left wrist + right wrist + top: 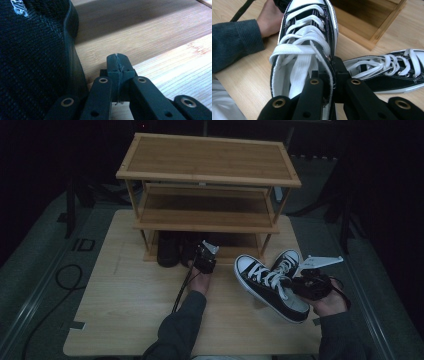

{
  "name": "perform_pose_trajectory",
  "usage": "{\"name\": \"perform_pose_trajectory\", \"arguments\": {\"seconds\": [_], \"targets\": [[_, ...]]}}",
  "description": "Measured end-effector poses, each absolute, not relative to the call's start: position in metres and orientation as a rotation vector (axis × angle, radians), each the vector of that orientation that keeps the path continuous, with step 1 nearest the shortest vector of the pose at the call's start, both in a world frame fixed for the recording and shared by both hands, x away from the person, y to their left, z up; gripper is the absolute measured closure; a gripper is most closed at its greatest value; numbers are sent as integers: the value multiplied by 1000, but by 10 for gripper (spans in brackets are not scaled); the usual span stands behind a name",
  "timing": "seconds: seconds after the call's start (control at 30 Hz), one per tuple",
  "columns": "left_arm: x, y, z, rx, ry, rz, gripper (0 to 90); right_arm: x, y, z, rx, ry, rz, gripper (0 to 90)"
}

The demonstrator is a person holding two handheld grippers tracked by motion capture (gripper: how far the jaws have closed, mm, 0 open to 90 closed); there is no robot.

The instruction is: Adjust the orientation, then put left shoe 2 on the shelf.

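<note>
Now, starting at my left: my left gripper (204, 261) sits at the foot of the wooden shoe rack (210, 175), just in front of its bottom shelf. Its jaws are pressed together with nothing between them; in the left gripper view the two tips meet in a thin seam above the pale wood. A black knit shoe (32, 62) rests right against the left side of that gripper there, its dark rubber edge touching the linkage. From the high view I see dark shoes (170, 251) standing on the lowest shelf beside this gripper.

Moving right, my right gripper (311, 285) holds a black-and-white sneaker (272, 287) by the edge of its opening. In the right gripper view one jaw is inside the shoe against the white lining and the other outside on the black canvas, clamped on that side wall. The sneaker's white toe cap points toward the rack, and it tilts above the table (125, 310).

Farther right, a second matching sneaker (392, 72) lies flat on the table, just beside the held one, near the rack's right leg.
</note>
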State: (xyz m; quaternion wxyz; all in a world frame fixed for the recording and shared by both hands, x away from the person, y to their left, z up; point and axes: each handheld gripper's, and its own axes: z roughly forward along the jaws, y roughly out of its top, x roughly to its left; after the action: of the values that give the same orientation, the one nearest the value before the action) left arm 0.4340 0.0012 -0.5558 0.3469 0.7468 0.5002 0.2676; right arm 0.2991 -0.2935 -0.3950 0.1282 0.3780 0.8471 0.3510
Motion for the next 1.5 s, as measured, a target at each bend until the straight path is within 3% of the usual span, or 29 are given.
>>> {"name": "perform_pose_trajectory", "arguments": {"seconds": [1.5], "targets": [[433, 0, -556, 1942, 1295, 701, 900, 322, -283, -361, 1050, 2439, 1095, 879]]}}
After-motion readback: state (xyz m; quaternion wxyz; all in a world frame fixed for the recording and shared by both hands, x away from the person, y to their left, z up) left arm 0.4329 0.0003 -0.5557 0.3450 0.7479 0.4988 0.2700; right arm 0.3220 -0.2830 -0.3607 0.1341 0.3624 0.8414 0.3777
